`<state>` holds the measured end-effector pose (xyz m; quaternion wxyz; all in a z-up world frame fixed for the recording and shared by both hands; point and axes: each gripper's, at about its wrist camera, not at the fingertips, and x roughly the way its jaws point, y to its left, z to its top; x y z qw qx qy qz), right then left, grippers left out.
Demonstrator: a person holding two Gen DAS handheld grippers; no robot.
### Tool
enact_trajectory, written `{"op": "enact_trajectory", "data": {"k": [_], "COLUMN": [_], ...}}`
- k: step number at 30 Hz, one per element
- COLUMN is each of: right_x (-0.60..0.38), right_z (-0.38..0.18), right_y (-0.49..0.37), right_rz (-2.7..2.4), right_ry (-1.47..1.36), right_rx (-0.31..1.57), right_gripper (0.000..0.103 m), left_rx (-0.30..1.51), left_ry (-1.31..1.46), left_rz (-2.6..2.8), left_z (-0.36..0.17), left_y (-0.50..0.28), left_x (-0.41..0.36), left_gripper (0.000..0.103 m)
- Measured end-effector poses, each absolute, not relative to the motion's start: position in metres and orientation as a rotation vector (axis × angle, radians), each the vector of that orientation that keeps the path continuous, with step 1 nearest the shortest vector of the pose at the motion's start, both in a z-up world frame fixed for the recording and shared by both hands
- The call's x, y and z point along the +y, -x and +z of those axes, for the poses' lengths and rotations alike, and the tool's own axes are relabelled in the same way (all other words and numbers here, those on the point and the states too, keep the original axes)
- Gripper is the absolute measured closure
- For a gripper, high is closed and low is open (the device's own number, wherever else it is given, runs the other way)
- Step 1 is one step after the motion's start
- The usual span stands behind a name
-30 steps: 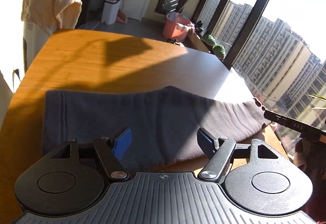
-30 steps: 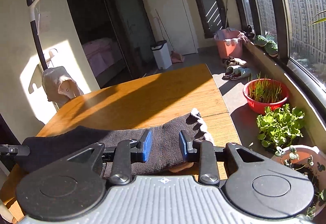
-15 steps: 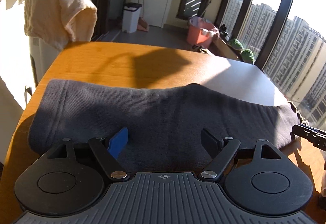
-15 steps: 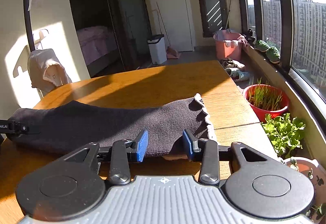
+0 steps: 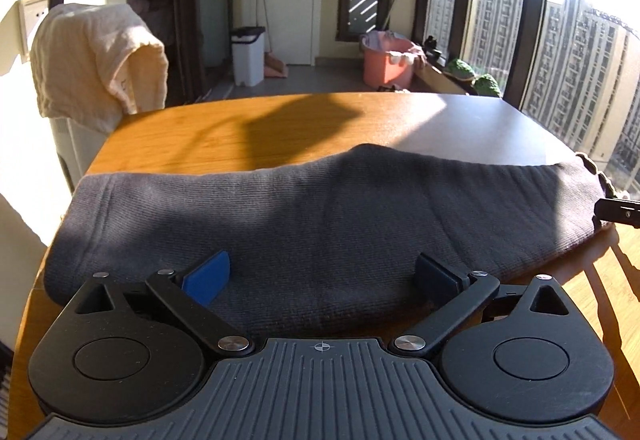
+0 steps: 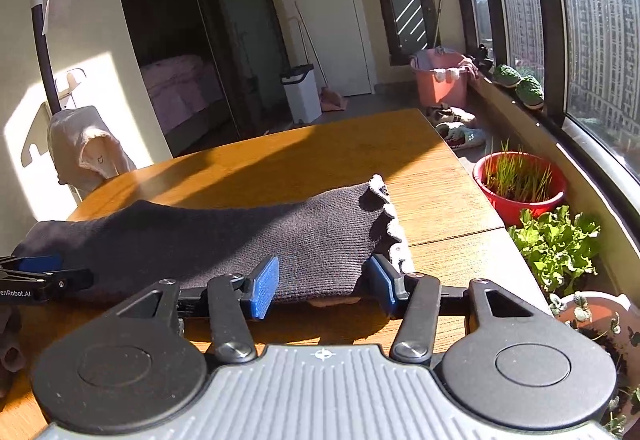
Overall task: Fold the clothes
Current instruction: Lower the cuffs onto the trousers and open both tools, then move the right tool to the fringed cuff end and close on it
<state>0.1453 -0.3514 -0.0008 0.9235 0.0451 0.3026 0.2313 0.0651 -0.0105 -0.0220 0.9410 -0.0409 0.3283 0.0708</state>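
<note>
- The dark knitted garment [image 5: 328,215] lies flat on the wooden surface [image 5: 280,127], a long band whose axis runs side to side across both wrist views, at right angles to the way the fingers point.
- The left hand-held gripper [image 5: 324,276] hovers over the garment's near hem, toward its smooth folded end. Its jaws are spread wide with only cloth showing between the pads; it grips nothing.
- The right hand-held gripper [image 6: 324,284] sits at the near hem by the garment's other end, the one with a pale scalloped trim [image 6: 390,224]. Its jaws stand apart, one blue pad [image 6: 264,288] over the knit and the other just beside the trimmed corner; nothing is pinched.
- The relation that matters: the garment lies straight ahead of and just below both hand-held grippers, each near its own end, so neither has the advantage. A lengthwise fold would likely call for both to close on the near hem and carry it toward the garment's far edge.
- The hem looks thick, apparently already doubled, so a shallow bite may catch only the top layer.
- Readable writing: in the right wrist view, the left hand-held gripper's side shows the partial lettering "enRobot.AI" [image 6: 16,294]. No label is legible on the garment.
- Beyond the garment, a cream towel [image 5: 96,59] hangs over something off the surface's far left corner.
</note>
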Motion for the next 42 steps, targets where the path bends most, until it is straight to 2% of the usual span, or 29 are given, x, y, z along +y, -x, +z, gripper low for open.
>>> {"op": "enact_trajectory", "data": {"k": [12,18,23,37,40,41,42], "right_x": [-0.352,-0.345,-0.333,-0.366,-0.385,-0.392,-0.399], "right_z": [-0.001,0.000,0.000,-0.003,0.001,0.002,0.002], "right_y": [-0.146,-0.145,-0.145,-0.128,-0.126,-0.128,-0.131], "right_rz": [0.478,0.428,0.413,0.425,0.408,0.398,0.395], "right_ry": [-0.098,-0.101,-0.050,-0.209,-0.246,-0.264,-0.296], "right_rx": [0.621,0.614,0.616,0.640,0.611,0.614,0.624], "right_gripper": [0.048,0.046,0.040,0.041,0.048,0.056,0.060], "left_rx": [0.635,0.680,0.635,0.654,0.651,0.650,0.648], "left_ry": [0.169,0.226,0.200,0.096,0.103,0.105,0.111], "left_rz": [-0.077,-0.110,-0.093,-0.095,-0.100,-0.100,-0.099], "left_z": [0.009,-0.015,-0.023,-0.024,-0.024,-0.024,-0.024], "left_y": [-0.069,-0.096,-0.095,-0.071,-0.071,-0.071,-0.071], "left_x": [-0.067,-0.086,-0.089,-0.095,-0.094,-0.094,-0.094], "left_gripper": [0.000,0.000,0.000,0.000,0.000,0.000,0.000]}}
